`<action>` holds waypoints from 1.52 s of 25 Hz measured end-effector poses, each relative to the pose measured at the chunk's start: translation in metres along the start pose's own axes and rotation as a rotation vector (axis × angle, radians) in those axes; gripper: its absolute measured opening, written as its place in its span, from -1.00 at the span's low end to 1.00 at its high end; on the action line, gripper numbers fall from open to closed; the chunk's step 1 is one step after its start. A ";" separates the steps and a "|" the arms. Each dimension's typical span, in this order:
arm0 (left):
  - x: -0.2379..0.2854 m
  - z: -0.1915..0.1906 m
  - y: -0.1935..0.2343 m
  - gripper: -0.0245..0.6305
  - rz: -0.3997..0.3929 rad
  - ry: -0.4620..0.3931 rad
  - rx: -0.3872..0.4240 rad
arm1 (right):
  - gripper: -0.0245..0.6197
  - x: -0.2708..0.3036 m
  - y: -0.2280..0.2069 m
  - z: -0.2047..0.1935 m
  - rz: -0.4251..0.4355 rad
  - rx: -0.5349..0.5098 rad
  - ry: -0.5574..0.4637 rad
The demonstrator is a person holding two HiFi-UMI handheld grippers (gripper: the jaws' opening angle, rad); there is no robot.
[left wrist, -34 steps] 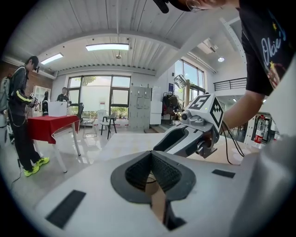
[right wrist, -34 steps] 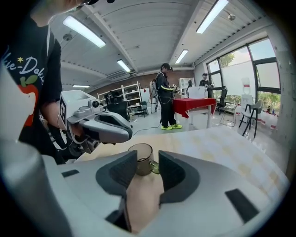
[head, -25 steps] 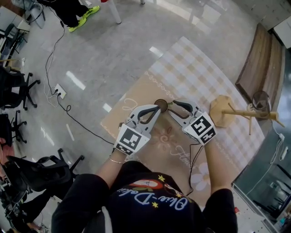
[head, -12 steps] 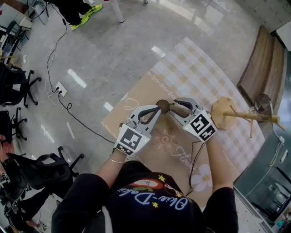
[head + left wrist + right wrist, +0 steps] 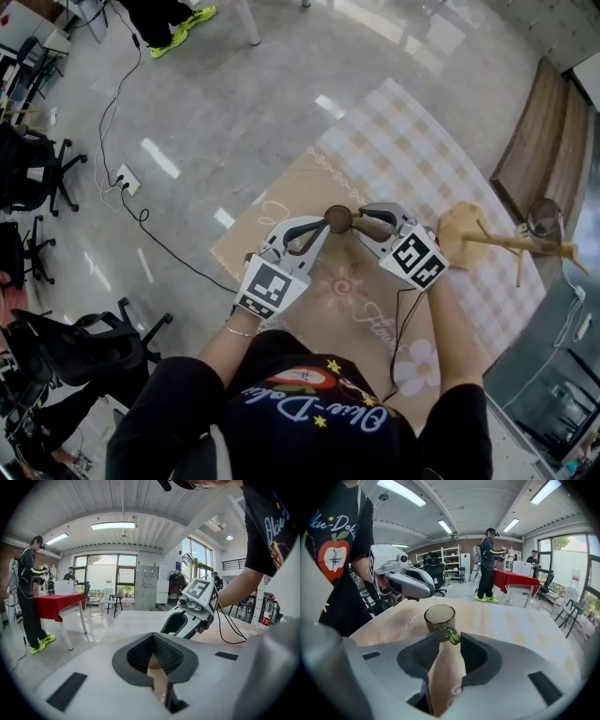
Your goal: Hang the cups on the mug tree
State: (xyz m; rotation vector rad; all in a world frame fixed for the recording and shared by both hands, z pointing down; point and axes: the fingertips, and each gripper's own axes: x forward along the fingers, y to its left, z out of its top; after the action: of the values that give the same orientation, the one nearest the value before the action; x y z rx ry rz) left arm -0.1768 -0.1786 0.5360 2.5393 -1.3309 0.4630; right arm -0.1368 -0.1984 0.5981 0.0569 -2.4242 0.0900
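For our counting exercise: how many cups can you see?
2. One cup stands on the tablecloth; a second cup hangs on the mug tree. Others could be hidden.

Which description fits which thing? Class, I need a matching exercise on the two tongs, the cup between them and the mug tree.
Things:
1. left tongs
2. right tongs
3. cup
4. mug tree

Descriptions:
A. wooden
B. apart, with a green handle between the tips
C. upright, tinted glass
D. together, nothing held

Pairs: 1-D, 2-B, 3-C, 4-A
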 end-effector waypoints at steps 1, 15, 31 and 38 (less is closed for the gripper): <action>0.000 0.000 0.000 -0.90 0.001 0.002 0.000 | -0.47 0.000 0.000 0.000 0.001 -0.006 0.003; -0.003 -0.003 -0.001 -0.90 0.007 0.014 0.005 | -0.59 -0.006 0.011 -0.008 0.035 -0.027 0.057; -0.013 -0.007 0.004 -0.90 0.031 0.014 -0.012 | -0.75 0.008 0.015 -0.010 0.038 -0.064 0.092; -0.015 -0.007 0.004 -0.90 0.037 0.015 -0.009 | -0.78 0.007 0.018 -0.011 0.015 -0.067 0.075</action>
State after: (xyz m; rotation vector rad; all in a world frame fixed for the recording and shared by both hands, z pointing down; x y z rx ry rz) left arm -0.1899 -0.1670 0.5368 2.5029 -1.3735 0.4803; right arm -0.1362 -0.1800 0.6101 0.0045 -2.3505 0.0181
